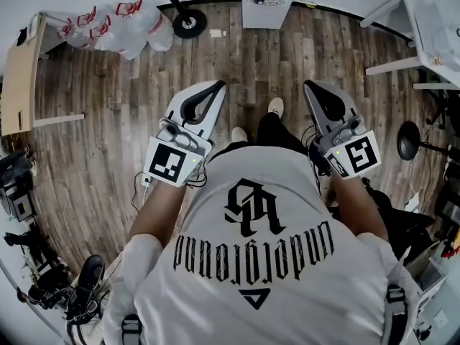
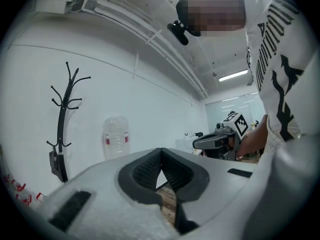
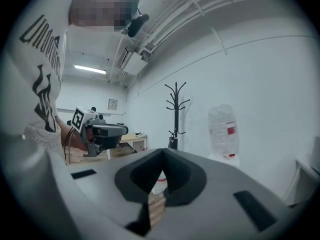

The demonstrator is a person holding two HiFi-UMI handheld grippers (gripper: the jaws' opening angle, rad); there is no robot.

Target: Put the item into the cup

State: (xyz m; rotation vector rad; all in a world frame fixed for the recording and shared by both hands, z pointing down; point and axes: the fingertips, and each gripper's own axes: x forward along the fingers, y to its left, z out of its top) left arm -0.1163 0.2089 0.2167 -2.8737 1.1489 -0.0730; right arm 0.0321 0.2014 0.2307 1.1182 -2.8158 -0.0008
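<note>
Wooden floor [image 1: 93,149] lies beneath both grippers. Left gripper [image 1: 218,86]: jaws closed tip to tip, gripping nothing. Right gripper [image 1: 309,86]: jaws fully closed, likewise empty. Item and cup appear in no view.

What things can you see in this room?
floor: one, brown wood, under everything
jugs: several, clear with red, on the floor at far left
coat rack: one, black, by the white wall
cabinet: one, white, beside the coat rack
desk: one, white, far right
shoes: two, white, between the grippers
shirt: one, white with black print
left gripper: one, white and black, shut, empty
right gripper: one, white and black, shut, empty
</note>
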